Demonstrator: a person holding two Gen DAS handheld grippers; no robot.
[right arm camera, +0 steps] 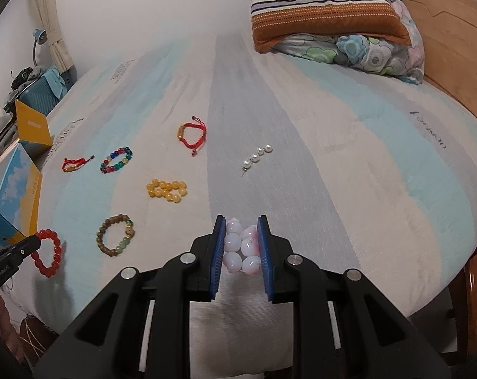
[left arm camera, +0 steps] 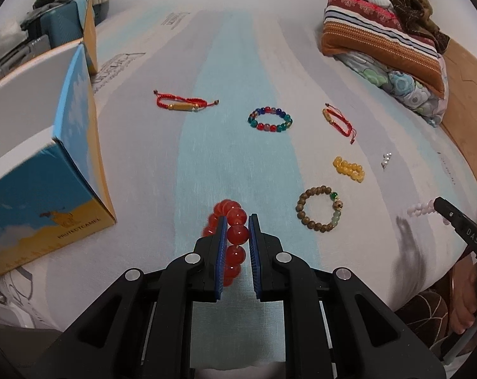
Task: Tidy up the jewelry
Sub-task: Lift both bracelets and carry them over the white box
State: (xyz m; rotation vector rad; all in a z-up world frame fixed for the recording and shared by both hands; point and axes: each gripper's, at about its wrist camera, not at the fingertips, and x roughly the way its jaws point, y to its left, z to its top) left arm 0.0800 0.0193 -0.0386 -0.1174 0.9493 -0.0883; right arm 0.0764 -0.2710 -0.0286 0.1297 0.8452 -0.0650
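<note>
My left gripper (left arm camera: 237,230) is shut on a red bead bracelet (left arm camera: 235,235) just above the striped bed sheet; it also shows in the right wrist view (right arm camera: 47,252). My right gripper (right arm camera: 241,237) is shut on a pink-white bead bracelet (right arm camera: 241,251), seen from the left wrist view at the right edge (left arm camera: 423,210). On the sheet lie a wooden bead bracelet (left arm camera: 320,210), a yellow bead bracelet (left arm camera: 349,169), a multicolour bead bracelet (left arm camera: 270,119), two red cord bracelets (left arm camera: 184,104) (left arm camera: 339,121) and a short pearl string (right arm camera: 257,157).
An open blue-and-yellow cardboard box (left arm camera: 42,170) stands at the left of the bed. Folded pillows and blankets (right arm camera: 333,22) are stacked at the far right by the wooden headboard (right arm camera: 453,60). Clutter and a blue case (left arm camera: 58,22) sit beyond the bed's left edge.
</note>
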